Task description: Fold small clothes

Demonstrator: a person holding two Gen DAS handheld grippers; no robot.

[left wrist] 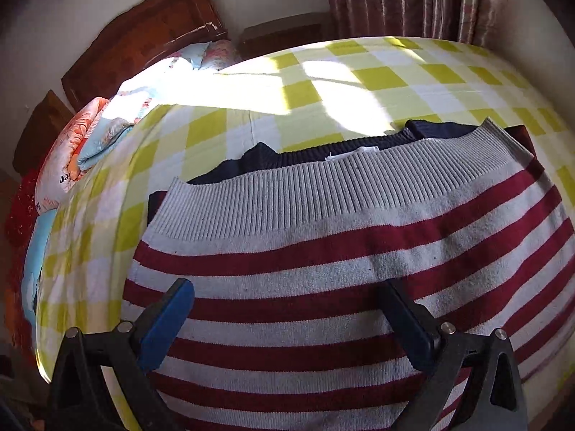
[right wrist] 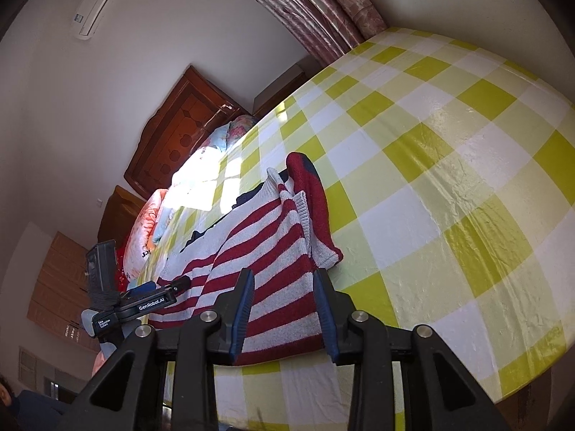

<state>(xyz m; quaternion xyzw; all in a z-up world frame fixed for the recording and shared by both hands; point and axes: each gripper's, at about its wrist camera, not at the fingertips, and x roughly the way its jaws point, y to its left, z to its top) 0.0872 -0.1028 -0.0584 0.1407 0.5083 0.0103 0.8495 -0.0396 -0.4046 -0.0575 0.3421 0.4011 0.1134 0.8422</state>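
Bed, yellow-and-white checked cover. Striped sweater, red and grey, folded, lying on the bed's near part. Left claw: spread wide above the sweater, holding nothing. Right claw: partly open, fingers astride the sweater's near edge.

A bed under a yellow-checked sheet meets a carved wooden headboard. Sunlight falls near floral quilts; pink curtains hang against white walls.

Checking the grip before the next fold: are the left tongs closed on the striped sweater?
No, the left tongs stand wide open over the striped sweater, with cloth showing across the whole gap between the fingers.
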